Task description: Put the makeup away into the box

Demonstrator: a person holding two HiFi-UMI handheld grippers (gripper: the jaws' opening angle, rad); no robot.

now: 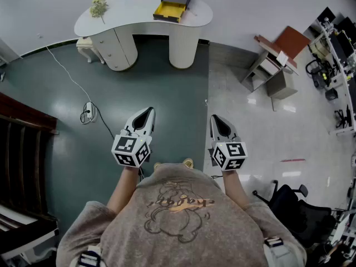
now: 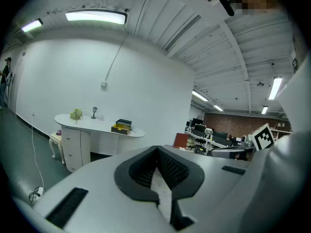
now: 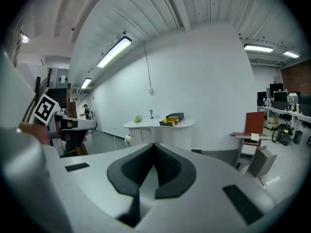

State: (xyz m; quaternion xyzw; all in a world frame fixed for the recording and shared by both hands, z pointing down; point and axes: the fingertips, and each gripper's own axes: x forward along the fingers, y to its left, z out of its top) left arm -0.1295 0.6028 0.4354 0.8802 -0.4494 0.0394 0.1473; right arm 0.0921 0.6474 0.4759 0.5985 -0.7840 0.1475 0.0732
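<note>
Your left gripper (image 1: 148, 111) and right gripper (image 1: 214, 118) sit side by side in front of your body, well apart from the work. Each gripper view shows the ribbed black pads pressed tip to tip in their smooth grey shells, with nothing between them: both are closed and empty. The box (image 1: 173, 3) is rectangular, black outside and yellow inside, with its lid raised. It stands near the right end of a white, kidney-shaped desk (image 1: 139, 18) with fluted legs, across the glossy green floor (image 1: 67, 143). A pale sprig (image 1: 99, 7) stands at the desk's left end. The makeup is too small to make out from here.
</note>
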